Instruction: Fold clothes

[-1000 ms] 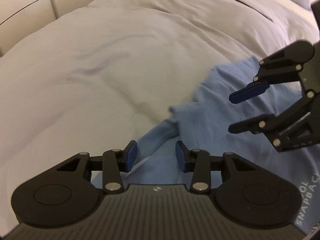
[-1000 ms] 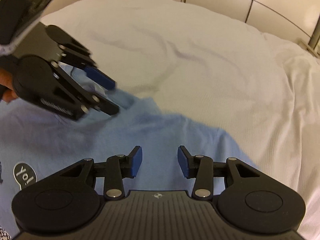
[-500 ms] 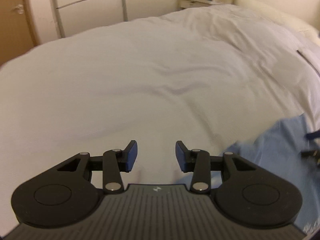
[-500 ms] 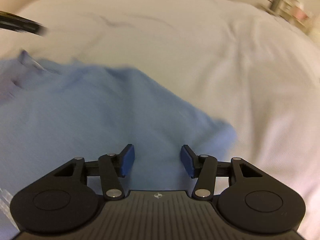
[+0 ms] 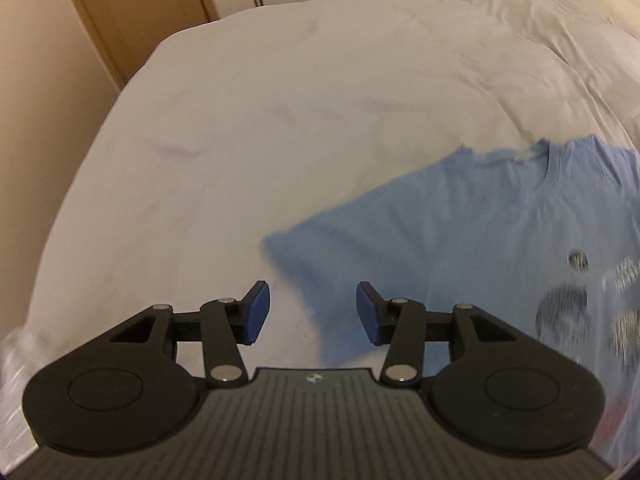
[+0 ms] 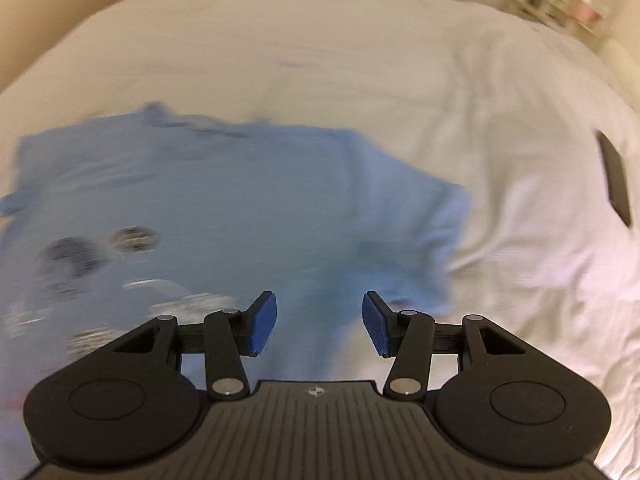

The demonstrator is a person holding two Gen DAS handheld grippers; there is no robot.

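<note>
A: Where's the tee?

B: Light-blue T-shirt [image 5: 500, 220] lies flat, print up, on the white duvet [image 5: 280, 120]. My L gripper [image 5: 312, 314] is wide, empty, by the left sleeve; R gripper [image 6: 319, 322] wide, empty, over the right side.

A: Next?

B: I'd pinch both sleeve edges low, one layer only, then fold inward evenly.

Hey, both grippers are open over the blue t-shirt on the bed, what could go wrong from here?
1. The blue t-shirt lies on a soft white duvet; closing the left gripper near the sleeve might pinch bedding too.
2. The right gripper view is blurred, so a grab now may miss the hem.
3. A dark flat object lies nearby and could snag.
</note>
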